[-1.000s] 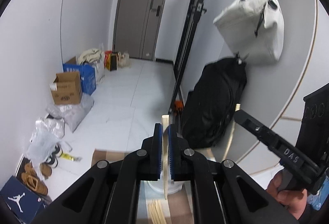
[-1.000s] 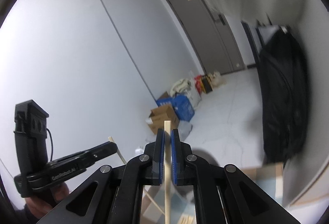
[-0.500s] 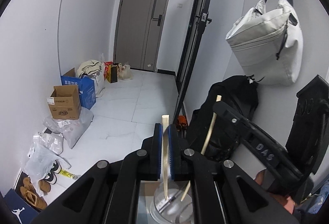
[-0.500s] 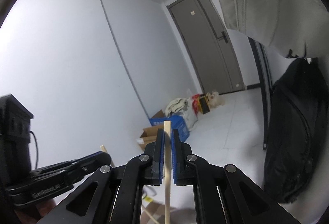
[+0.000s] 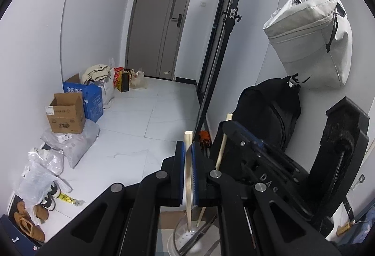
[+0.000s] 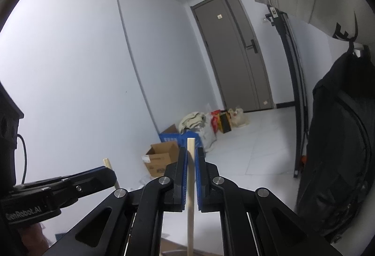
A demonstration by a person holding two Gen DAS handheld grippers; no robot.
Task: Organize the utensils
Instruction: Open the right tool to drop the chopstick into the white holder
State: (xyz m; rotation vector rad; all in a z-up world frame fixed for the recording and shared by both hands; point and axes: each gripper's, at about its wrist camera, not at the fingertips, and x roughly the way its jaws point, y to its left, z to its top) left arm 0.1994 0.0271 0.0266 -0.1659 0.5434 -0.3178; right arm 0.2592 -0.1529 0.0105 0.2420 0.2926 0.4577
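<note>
Wooden chopstick (image 5: 188, 176) — clamped upright in my left tongs (image 5: 188, 173), tip inside the clear holder cup (image 5: 187, 236). My right tongs (image 6: 191, 176) grip a second chopstick (image 6: 190, 197) just beside — it also slants into that cup.

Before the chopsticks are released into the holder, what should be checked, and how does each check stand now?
1. Left tool is shut on its chopstick: ok.
2. Left chopstick's lower end is inside the clear holder: ok.
3. Right tool is shut on the right chopstick: ok.
4. Right chopstick's lower end is inside the holder: ok; the left view shows it passing the rim.
5. The two tools do not touch each other: cannot tell; they are very close.
6. Holder stands stable on its surface: cannot tell; its base is cut off.
</note>
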